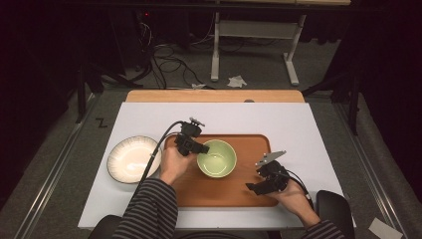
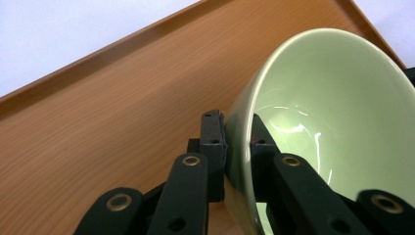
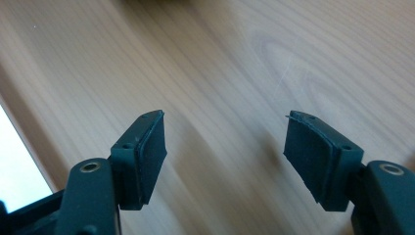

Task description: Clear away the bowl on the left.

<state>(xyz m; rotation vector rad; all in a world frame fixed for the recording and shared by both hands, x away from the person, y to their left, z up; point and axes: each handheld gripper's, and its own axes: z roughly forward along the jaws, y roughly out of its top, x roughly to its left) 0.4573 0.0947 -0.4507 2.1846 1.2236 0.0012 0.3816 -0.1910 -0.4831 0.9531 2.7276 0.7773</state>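
Green bowl on wooden tray: L gripper pinches its rim, one finger outside wall, other inside. R gripper w/ fingers spread, tray surface between them, bowl well apart.

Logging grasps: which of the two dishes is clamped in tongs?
The green bowl on the wooden tray, rim pinched by the left tongs; the white plate lies untouched.

Striped sleeves, black grippers, trailing cables
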